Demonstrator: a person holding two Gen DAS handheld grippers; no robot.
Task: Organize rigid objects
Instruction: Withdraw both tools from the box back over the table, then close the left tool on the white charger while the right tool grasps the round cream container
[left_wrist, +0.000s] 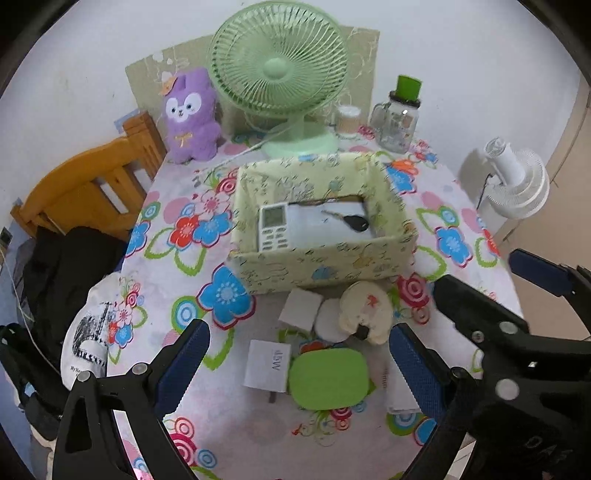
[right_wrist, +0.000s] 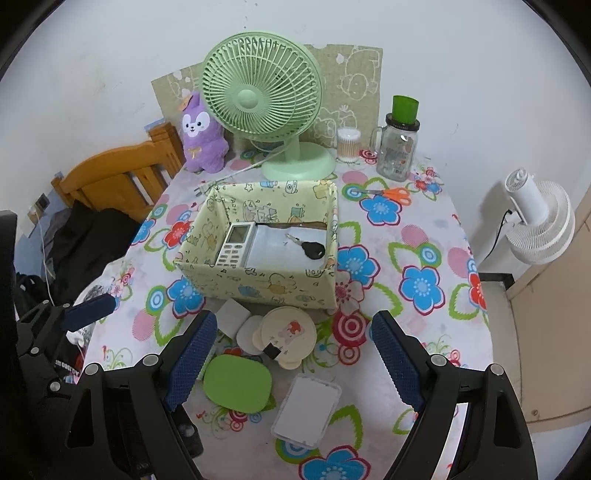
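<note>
A pale yellow patterned box (left_wrist: 325, 264) (right_wrist: 258, 284) stands mid-table and holds a white remote (left_wrist: 273, 227) (right_wrist: 236, 245) and a black key (left_wrist: 354, 222) (right_wrist: 312, 250). In front of it lie a cream bear-shaped case (left_wrist: 365, 310) (right_wrist: 288, 334), a white square block (left_wrist: 300, 309) (right_wrist: 232, 315), a green oval case (left_wrist: 328, 378) (right_wrist: 238, 384), a white adapter (left_wrist: 267, 365) and a clear flat box (right_wrist: 306, 410). My left gripper (left_wrist: 299, 373) is open above the green case. My right gripper (right_wrist: 291, 365) is open above the small items.
A green desk fan (right_wrist: 262, 103), a purple plush (right_wrist: 203, 136), a swab jar (right_wrist: 348, 144), a glass mug (right_wrist: 399, 147) and orange scissors (right_wrist: 395, 194) stand at the back. A wooden chair (left_wrist: 88, 192) is left, a white fan (right_wrist: 535, 221) right.
</note>
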